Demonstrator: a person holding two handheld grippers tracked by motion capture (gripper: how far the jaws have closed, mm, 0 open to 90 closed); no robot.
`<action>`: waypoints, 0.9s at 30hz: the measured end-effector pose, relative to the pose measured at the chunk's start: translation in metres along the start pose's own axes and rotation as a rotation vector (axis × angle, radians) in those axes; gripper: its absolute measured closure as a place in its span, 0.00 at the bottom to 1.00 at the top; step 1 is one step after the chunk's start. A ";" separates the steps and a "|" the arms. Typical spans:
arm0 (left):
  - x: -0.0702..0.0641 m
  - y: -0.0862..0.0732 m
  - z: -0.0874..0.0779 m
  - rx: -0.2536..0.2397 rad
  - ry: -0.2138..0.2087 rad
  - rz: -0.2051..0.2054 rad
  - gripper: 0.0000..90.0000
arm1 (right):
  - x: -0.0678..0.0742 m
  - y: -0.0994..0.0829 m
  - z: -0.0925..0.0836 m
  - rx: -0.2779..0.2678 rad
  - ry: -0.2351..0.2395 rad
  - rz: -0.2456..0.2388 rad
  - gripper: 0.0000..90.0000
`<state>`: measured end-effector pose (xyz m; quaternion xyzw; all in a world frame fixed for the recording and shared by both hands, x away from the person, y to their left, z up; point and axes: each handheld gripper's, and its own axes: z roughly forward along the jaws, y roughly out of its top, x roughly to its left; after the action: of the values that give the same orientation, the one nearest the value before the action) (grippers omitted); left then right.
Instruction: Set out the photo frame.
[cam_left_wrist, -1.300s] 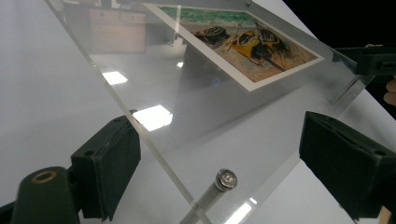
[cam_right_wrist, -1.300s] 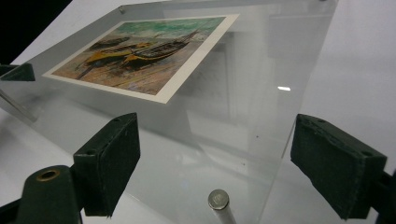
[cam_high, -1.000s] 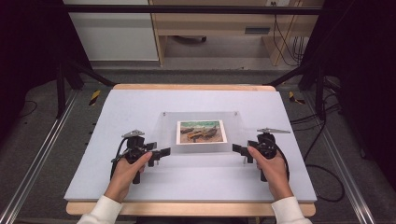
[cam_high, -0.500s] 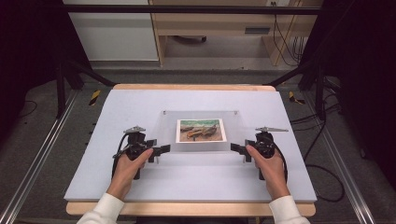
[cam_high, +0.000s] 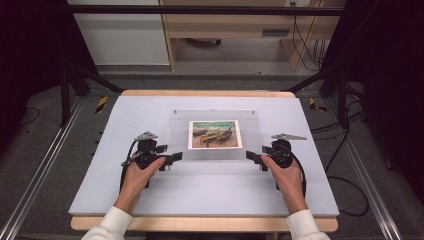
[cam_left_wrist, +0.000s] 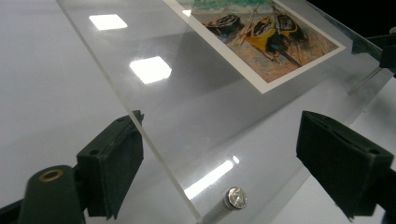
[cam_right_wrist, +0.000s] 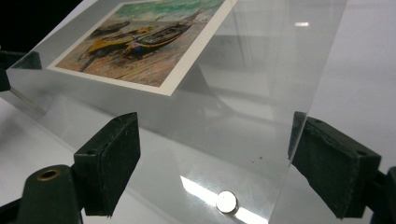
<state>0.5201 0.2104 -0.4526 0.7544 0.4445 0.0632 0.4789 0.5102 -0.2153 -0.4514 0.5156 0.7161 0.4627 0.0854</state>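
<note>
A clear acrylic plate (cam_high: 215, 156) lies on the pale mat with a picture of beached boats (cam_high: 215, 134) under its middle. My left gripper (cam_high: 177, 159) is at the plate's near left corner and my right gripper (cam_high: 250, 157) at its near right corner. In the left gripper view the plate's corner (cam_left_wrist: 196, 107) and a silver stud (cam_left_wrist: 235, 198) sit inside my left gripper (cam_left_wrist: 229, 158). Its jaws have just closed a little, one touching the plate's edge and the other apart. My right gripper (cam_right_wrist: 219, 163) is open around the other corner (cam_right_wrist: 243, 93) and its stud (cam_right_wrist: 226, 202).
The pale mat (cam_high: 150, 115) covers a wooden table (cam_high: 200, 93). Black frame posts (cam_high: 75, 75) and cables (cam_high: 345, 150) stand off the table's sides. A cabinet (cam_high: 120, 40) is on the floor beyond.
My left gripper has crept a little toward the plate's near left corner. The right hand has hardly moved and the plate lies where it was.
</note>
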 end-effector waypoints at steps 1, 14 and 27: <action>-0.001 -0.001 -0.002 -0.009 0.007 0.006 0.20 | 0.001 -0.001 -0.002 0.000 -0.002 -0.018 0.20; -0.009 -0.007 -0.013 -0.031 0.044 0.018 0.31 | 0.006 -0.007 -0.014 -0.003 -0.015 -0.073 0.27; -0.013 -0.011 -0.016 -0.044 0.059 0.014 0.35 | 0.009 -0.009 -0.017 -0.002 -0.019 -0.102 0.28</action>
<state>0.4973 0.2133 -0.4480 0.7447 0.4514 0.0985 0.4815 0.4902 -0.2186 -0.4451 0.4826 0.7402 0.4535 0.1162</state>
